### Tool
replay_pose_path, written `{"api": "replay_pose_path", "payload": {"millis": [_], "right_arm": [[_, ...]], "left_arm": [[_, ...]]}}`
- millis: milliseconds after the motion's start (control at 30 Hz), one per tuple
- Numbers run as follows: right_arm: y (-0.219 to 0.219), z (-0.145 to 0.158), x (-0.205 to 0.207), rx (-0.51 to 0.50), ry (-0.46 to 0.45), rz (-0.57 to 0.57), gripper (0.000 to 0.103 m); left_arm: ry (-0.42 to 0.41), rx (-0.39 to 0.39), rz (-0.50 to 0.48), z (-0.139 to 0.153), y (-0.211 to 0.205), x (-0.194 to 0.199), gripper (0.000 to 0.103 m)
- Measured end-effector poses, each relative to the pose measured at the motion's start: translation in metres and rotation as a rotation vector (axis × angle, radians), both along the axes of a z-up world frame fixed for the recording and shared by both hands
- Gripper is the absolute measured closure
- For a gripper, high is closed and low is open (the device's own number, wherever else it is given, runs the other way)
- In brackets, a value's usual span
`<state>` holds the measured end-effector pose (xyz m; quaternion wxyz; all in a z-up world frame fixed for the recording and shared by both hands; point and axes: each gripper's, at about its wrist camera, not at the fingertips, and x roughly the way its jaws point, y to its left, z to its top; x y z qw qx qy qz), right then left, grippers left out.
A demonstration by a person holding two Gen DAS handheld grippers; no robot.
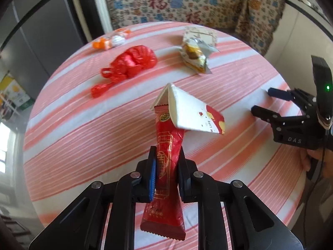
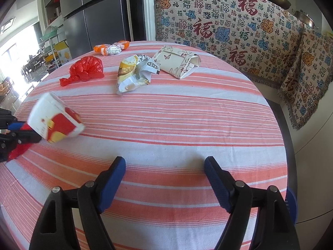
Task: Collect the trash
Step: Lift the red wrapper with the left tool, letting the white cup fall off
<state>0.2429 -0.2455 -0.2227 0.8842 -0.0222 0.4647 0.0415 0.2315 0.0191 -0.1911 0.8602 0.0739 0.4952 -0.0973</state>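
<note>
2 pieces of trash sit in or on the left gripper (image 1: 166,173): a long red foil snack wrapper with gold print (image 1: 168,156), pinched about midway along its length by the blue-padded jaws, and a flattened white paper cup with a red-and-yellow printed band (image 1: 187,112), which seems to hang over the wrapper's serrated top end; whether it is wedged on or only resting there I cannot tell. Gripping the crinkly film at its middle probably keeps the limp ends from folding.

The right gripper (image 2: 164,166) is spread wide with nothing between its pads, hovering over the pink-and-white striped woven tablecloth (image 2: 187,114), likely ready for the next pick.

Uncollected on the round table are 4 items: a knotted, glossy red plastic bag (image 2: 87,68), a crumpled yellow-and-white foil packet (image 2: 133,73), a folded cream paper box with butterfly print (image 2: 179,62), and an orange-and-white twisted wrapper (image 2: 110,48) at the far edge.
</note>
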Motion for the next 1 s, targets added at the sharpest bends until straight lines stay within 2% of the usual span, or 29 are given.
{"api": "replay_pose_path", "payload": {"millis": [67, 167, 233, 300, 333, 467, 533, 667, 733, 800, 867, 933, 1000], "right_arm": [[0.001, 0.0, 0.0, -0.002, 0.001, 0.001, 0.022], [0.0, 0.0, 0.0, -0.001, 0.001, 0.001, 0.022], [0.0, 0.0, 0.0, -0.001, 0.001, 0.002, 0.022], [0.001, 0.001, 0.0, -0.001, 0.001, 0.002, 0.022], [0.001, 0.001, 0.0, -0.001, 0.001, 0.002, 0.022], [0.0, 0.001, 0.0, 0.0, 0.001, 0.002, 0.022], [0.0, 0.001, 0.0, 0.0, 0.001, 0.002, 0.022], [0.0, 0.001, 0.0, 0.002, 0.001, 0.004, 0.022], [0.001, 0.003, -0.003, 0.022, 0.0, 0.01, 0.022], [0.009, 0.007, -0.009, 0.1, 0.02, 0.047, 0.022], [0.022, 0.012, -0.016, 0.226, 0.041, 0.084, 0.022], [0.037, 0.011, -0.019, 0.353, 0.076, 0.094, 0.022], [0.053, 0.008, -0.016, 0.432, 0.099, 0.091, 0.023]], "left_arm": [[-0.017, -0.007, 0.078, -0.002, 0.015, -0.004, 0.086], [-0.017, -0.071, 0.151, -0.01, 0.036, -0.006, 0.082], [-0.027, -0.084, 0.18, -0.016, 0.045, -0.006, 0.071], [-0.048, -0.102, 0.182, -0.022, 0.049, -0.008, 0.049], [-0.05, -0.106, 0.175, -0.026, 0.049, -0.008, 0.046], [-0.085, -0.053, 0.177, -0.035, 0.043, -0.009, 0.044], [-0.091, -0.068, 0.187, -0.034, 0.046, -0.011, 0.043], [-0.094, -0.032, 0.199, -0.036, 0.047, -0.013, 0.032], [-0.086, -0.035, 0.202, -0.035, 0.051, -0.015, 0.032], [-0.076, -0.052, 0.215, -0.034, 0.058, -0.015, 0.032], [-0.069, -0.08, 0.227, -0.033, 0.065, -0.014, 0.032], [-0.065, -0.105, 0.232, -0.032, 0.067, -0.014, 0.032], [-0.063, -0.115, 0.219, -0.031, 0.065, -0.015, 0.033]]}}
